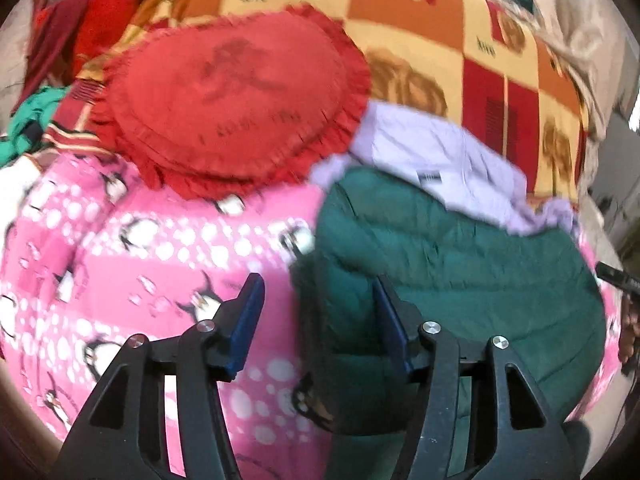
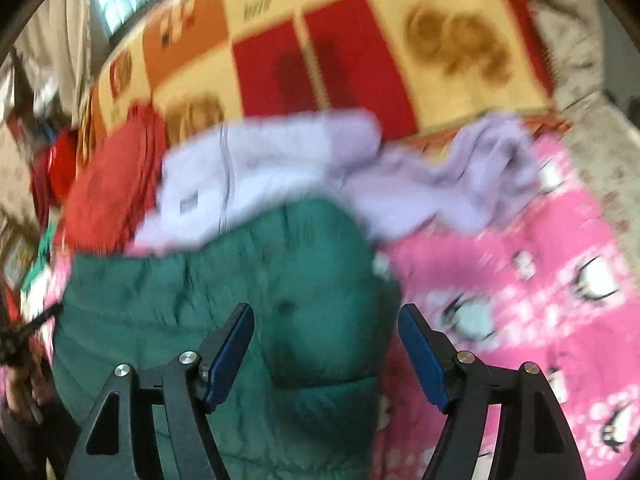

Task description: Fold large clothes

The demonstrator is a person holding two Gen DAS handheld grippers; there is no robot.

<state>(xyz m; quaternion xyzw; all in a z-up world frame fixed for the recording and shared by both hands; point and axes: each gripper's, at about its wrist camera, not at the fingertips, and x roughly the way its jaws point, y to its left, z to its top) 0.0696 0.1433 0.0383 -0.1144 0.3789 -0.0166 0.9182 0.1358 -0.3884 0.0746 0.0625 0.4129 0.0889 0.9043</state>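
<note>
Green coat (image 1: 460, 272): puffy, on pink fleece blanket (image 1: 160, 264).
Left gripper (image 1: 318, 300): jaws apart, at coat's edge.
Right gripper (image 2: 326, 326): jaws apart, above coat.

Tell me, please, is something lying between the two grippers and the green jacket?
Nothing visible does. Both the left gripper and right gripper are open just above the green puffer jacket. Only its far edge is overlapped by a lilac garment.
</note>
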